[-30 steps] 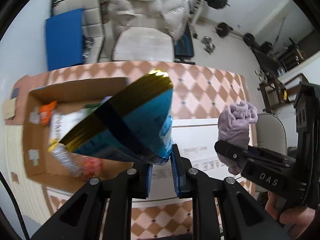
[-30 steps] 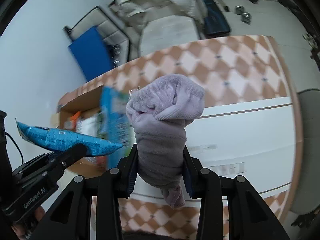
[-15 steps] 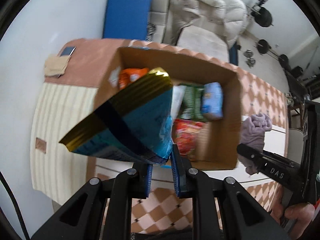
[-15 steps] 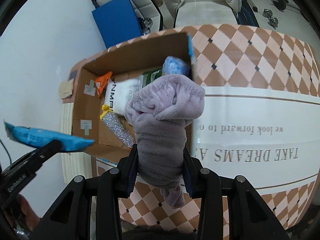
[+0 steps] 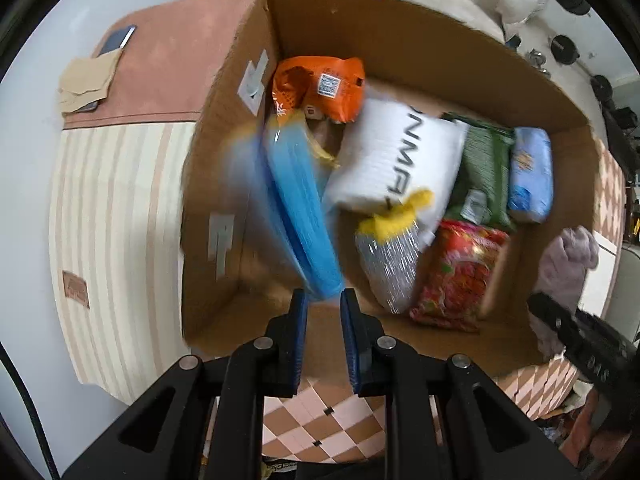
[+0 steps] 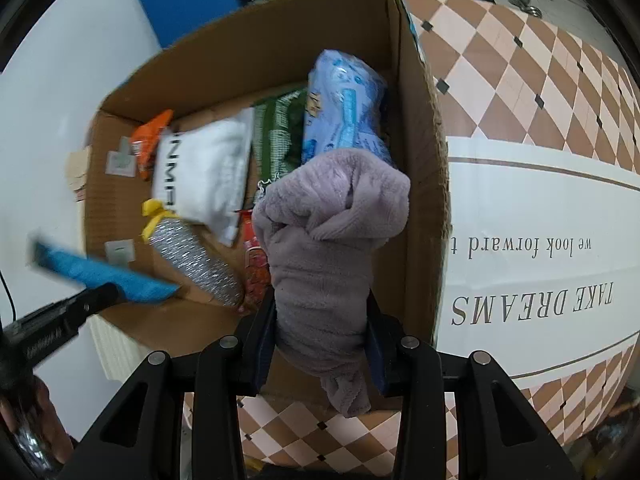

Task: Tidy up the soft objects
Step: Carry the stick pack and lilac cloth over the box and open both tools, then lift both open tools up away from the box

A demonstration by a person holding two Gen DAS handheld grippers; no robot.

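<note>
An open cardboard box [image 5: 400,16] [image 6: 424,120] holds several soft packs: an orange bag [image 5: 320,88], a white pouch [image 5: 396,156], a green pack [image 5: 484,168], a light blue pack [image 5: 530,172], a silver pack with a yellow tie [image 5: 390,264] and a red bag [image 5: 456,276]. My left gripper [image 5: 323,312] has its jaws slightly apart over the box; the blue snack bag [image 5: 298,208] is blurred and slipping from between them. It also shows in the right wrist view [image 6: 104,272]. My right gripper [image 6: 320,328] is shut on a lilac fleece cloth [image 6: 328,240] above the box's right side.
The box stands on a checkered cloth [image 6: 520,80] with printed words. A phone and paper [image 5: 92,76] lie on the far left of the surface. A striped mat [image 5: 116,240] lies left of the box. A blue panel, sofa and weights are behind.
Both grippers moved in over the box. The left jaws opened a little and the blue snack bag swung down toward the box's left side. The right gripper still holds the cloth.
</note>
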